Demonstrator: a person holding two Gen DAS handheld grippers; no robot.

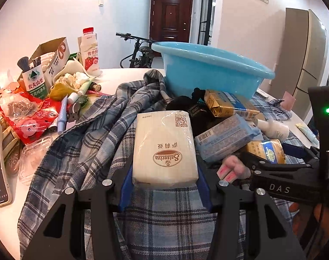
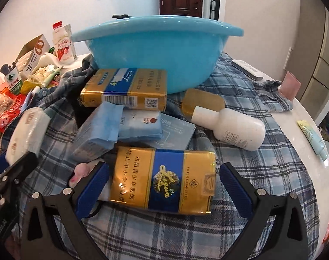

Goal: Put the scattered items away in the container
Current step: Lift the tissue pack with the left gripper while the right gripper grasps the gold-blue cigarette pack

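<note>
My left gripper (image 1: 164, 186) clamps a cream plastic-wrapped tissue pack (image 1: 164, 149) printed with a brown oval logo. My right gripper (image 2: 164, 186) stands wide, its blue pads flanking, apart from, a gold-and-blue cigarette carton (image 2: 164, 179) lying flat on plaid cloth (image 2: 251, 173). Beyond both, the blue basin (image 2: 155, 52) rests on the cloth.

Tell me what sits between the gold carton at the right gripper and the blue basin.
In the right wrist view, pale blue tissue packs and a second gold carton lie between the near gold carton and the blue basin.
</note>
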